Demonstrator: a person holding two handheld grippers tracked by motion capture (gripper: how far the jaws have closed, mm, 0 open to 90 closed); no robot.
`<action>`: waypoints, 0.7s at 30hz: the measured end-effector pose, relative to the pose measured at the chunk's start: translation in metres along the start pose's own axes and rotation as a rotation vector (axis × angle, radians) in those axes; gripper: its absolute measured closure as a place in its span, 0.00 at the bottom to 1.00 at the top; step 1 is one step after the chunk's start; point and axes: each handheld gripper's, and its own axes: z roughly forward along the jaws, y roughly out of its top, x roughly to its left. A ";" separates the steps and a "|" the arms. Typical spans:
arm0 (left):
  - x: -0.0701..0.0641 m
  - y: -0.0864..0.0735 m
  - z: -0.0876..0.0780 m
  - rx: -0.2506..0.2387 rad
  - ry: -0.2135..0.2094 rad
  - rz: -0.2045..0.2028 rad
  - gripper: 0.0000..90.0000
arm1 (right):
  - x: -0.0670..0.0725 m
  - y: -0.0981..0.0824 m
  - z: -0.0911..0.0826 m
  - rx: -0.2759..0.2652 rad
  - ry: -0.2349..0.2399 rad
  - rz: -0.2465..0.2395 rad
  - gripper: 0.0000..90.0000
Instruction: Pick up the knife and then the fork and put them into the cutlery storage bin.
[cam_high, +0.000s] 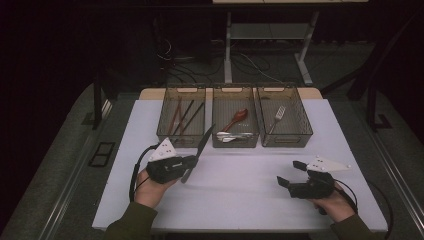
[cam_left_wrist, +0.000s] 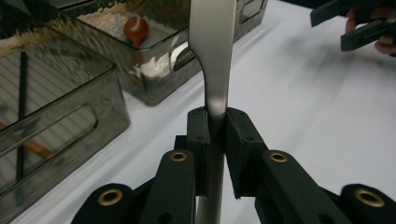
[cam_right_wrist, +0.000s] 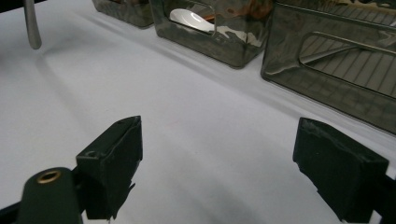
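While the left gripper (cam_high: 192, 161) clamps a metal utensil (cam_left_wrist: 212, 56) by its handle, lifted just near of the 3 bins (cam_high: 235, 142), the right gripper (cam_high: 290, 174) rests wide open and empty, near right.

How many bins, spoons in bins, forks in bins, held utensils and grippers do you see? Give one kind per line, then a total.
Bins: 3
Spoons in bins: 2
Forks in bins: 1
Held utensil: 1
Grippers: 2
Total: 9
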 end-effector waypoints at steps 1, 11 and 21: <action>-0.002 0.001 0.001 -0.003 -0.003 -0.002 0.89 | 0.001 0.002 0.000 0.001 0.006 -0.007 0.18; -0.028 0.015 0.017 -0.019 -0.041 0.020 0.89 | 0.009 0.020 -0.003 -0.035 0.065 0.010 0.18; -0.047 0.022 0.034 -0.026 -0.062 0.038 0.89 | 0.019 0.033 0.002 -0.037 0.106 0.012 0.27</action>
